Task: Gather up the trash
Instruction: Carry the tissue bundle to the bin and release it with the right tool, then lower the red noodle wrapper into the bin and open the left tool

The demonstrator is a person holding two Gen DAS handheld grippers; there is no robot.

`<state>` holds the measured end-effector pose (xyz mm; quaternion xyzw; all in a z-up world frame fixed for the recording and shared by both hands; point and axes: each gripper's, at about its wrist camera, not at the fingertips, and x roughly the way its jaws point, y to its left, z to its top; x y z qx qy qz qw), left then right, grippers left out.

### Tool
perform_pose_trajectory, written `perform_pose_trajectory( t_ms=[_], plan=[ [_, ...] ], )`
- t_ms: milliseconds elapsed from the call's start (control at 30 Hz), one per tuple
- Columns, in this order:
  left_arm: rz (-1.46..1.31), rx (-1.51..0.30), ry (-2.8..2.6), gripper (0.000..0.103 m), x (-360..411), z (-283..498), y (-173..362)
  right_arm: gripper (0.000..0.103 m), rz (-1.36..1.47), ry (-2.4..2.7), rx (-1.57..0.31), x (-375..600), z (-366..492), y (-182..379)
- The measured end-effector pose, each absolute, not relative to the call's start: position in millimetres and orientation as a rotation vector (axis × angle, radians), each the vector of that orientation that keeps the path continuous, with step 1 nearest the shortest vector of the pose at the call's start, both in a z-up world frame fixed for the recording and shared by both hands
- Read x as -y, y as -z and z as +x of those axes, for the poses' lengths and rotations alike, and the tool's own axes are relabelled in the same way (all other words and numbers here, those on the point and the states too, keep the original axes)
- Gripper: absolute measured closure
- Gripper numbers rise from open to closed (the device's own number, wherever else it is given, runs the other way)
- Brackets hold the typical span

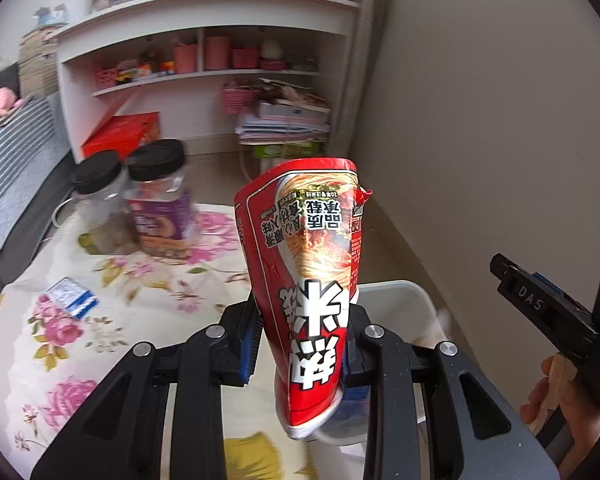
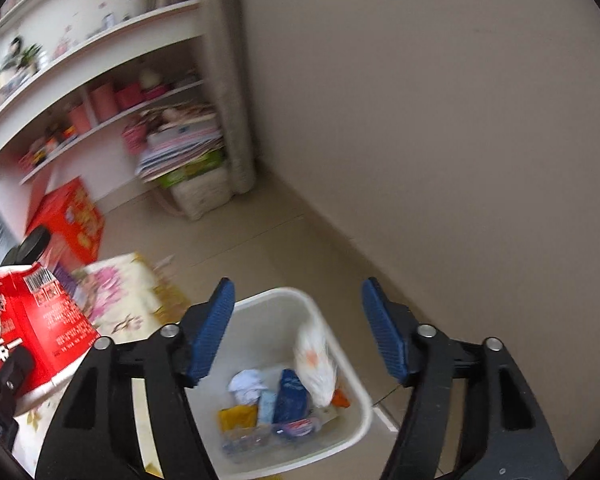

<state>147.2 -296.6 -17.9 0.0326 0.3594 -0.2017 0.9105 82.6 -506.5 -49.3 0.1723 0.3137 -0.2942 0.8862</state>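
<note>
Jars (image 1: pixel 140 200) on table (image 1: pixel 148 280), bin (image 2: pixel 332 332) beside it, trash (image 2: pixel 284 396) inside

A blurred white wrapper (image 2: pixel 316 360) streaks above the bin (image 2: pixel 352 412).

Soft, even daylight, moderately bright; source likely off to left, hard to confirm. No harsh shadows. Strong fisheye bend, dark vignette at corners. Motion blur on shelf (image 1: pixel 204 32), jars (image 1: pixel 156 200), white scrap (image 2: pixel 316 364) above bin (image 2: pixel 284 300). Red packet (image 1: pixel 312 280) sharp, mild glare on its gloss. Green LED glow at right edge.
</note>
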Motion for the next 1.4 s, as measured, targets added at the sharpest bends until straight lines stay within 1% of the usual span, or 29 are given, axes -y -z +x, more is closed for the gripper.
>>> perform_pose_trajectory(
  t_ms=[100,333,433,533,667,700,733,767,800,833,867,900,1000,1233,1400],
  plan=[
    [0.084,-0.744,0.444,0.073,319,146,19,0.029,0.375,0.664,-0.634,524,69,48],
    [0.101,-0.782,0.49,0.073,363,149,29,0.023,0.397,0.762,-0.617,558,41,48],
    [0.11,-0.801,0.502,0.073,379,152,35,0.018,0.39,0.804,-0.603,569,30,48],
    [0.13,-0.819,0.514,0.072,395,152,42,0.017,0.392,0.832,-0.604,578,25,50],
    [0.153,-0.85,0.516,0.068,410,156,54,0.016,0.408,0.845,-0.63,585,22,58],
    [0.159,-0.86,0.516,0.066,413,156,56,0.015,0.408,0.848,-0.636,587,25,59],
    [0.166,-0.87,0.518,0.058,415,157,59,0.015,0.408,0.851,-0.642,588,24,61],
    [0.174,-0.881,0.521,0.053,418,158,62,0.013,0.409,0.856,-0.646,590,24,62],
    [0.178,-0.883,0.521,0.052,419,158,64,0.013,0.409,0.858,-0.648,589,24,63],
    [0.185,-0.886,0.519,0.048,420,158,66,0.012,0.408,0.861,-0.652,590,24,64],
    [0.189,-0.89,0.516,0.039,421,158,67,0.012,0.404,0.861,-0.656,590,25,65],
    [0.19,-0.894,0.512,0.036,421,158,68,0.011,0.399,0.862,-0.662,590,25,66],
    [0.192,-0.902,0.5,0.034,421,159,71,0.01,0.384,0.863,-0.671,588,28,68],
    [0.206,-0.91,0.466,0.021,411,161,73,0.007,0.362,0.85,-0.701,580,33,70],
    [0.226,-0.912,0.426,0.019,395,164,78,0.007,0.317,0.807,-0.74,561,50,71]
  ],
)
